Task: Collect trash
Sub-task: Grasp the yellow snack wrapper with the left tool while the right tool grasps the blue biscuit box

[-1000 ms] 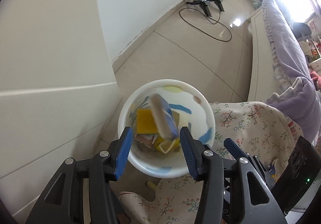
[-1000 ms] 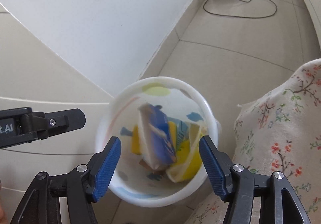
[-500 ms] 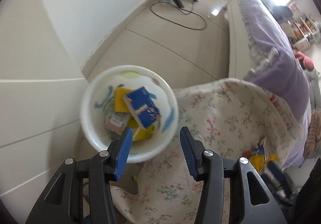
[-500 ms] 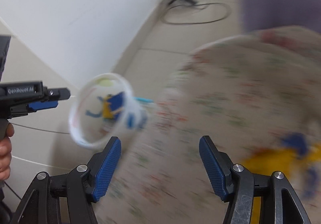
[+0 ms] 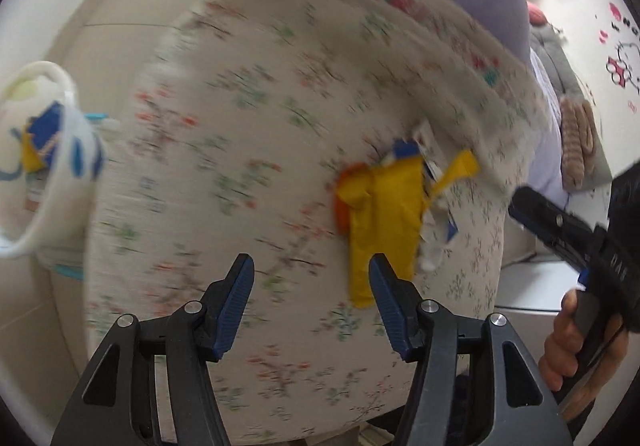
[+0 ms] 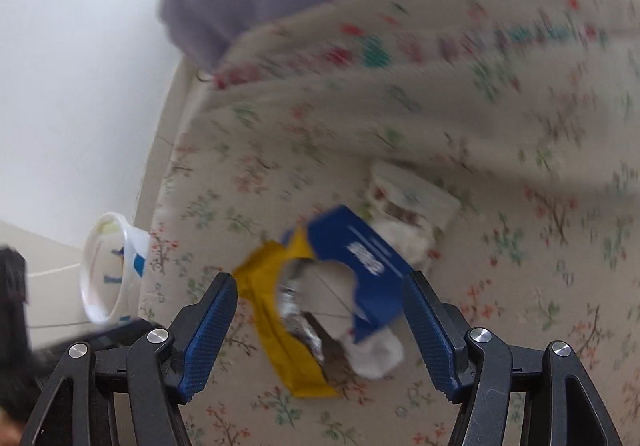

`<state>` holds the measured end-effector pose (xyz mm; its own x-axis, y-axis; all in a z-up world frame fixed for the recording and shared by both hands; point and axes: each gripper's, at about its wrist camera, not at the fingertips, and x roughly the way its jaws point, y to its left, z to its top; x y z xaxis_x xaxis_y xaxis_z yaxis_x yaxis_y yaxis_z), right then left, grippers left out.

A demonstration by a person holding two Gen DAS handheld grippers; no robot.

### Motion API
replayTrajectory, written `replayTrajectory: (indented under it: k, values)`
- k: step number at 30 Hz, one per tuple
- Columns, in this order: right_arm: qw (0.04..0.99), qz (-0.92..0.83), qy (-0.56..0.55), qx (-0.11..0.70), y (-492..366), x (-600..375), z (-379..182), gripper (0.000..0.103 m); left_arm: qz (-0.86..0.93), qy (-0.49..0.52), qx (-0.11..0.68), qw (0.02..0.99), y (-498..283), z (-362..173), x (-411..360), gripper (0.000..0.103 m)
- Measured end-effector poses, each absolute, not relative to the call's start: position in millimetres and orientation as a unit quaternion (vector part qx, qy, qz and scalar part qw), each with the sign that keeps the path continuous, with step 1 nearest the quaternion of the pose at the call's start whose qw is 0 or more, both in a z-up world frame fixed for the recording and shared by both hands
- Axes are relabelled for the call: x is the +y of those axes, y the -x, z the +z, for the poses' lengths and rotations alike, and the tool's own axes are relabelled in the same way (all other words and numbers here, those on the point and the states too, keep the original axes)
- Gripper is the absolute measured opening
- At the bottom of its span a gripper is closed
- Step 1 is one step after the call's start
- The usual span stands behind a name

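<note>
Wrappers (image 6: 320, 310) are lying ahead of both opening, empty tools (image 6: 320, 326) (image 5: 310, 306) — bin (image 6: 108, 274) holding some already.

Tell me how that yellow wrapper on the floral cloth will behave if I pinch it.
The yellow wrapper is probably floppy and light: it lies creased and torn open, showing foil. It may drag the blue packet overlapping it. It shouldn't roll.

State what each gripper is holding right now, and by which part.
Nothing is held. The left gripper is opening over bare floral cloth. The right gripper is opening too, with the wrappers lying between its fingers, ungripped.
</note>
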<state>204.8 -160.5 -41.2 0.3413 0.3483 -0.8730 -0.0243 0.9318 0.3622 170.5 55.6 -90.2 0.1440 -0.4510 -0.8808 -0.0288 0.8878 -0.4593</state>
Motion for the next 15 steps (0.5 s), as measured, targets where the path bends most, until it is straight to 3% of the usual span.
replayTrajectory:
  k: [12, 13, 14, 15]
  values:
    - [0.8, 0.057, -0.086, 0.592, -228, -187, -77, 0.073, -0.168, 0.193, 0.625, 0.737, -164, -124, -21, 0.067]
    - [0.796, 0.061, -0.084, 0.596, -230, -185, -82, 0.073, -0.171, 0.181, 0.623, 0.741, -168, -124, -26, 0.061]
    - [0.793, 0.064, -0.085, 0.6, -231, -184, -87, 0.073, -0.177, 0.167, 0.62, 0.746, -168, -124, -29, 0.046]
    - [0.787, 0.071, -0.089, 0.606, -233, -182, -92, 0.073, -0.18, 0.154, 0.62, 0.748, -168, -124, -31, 0.043]
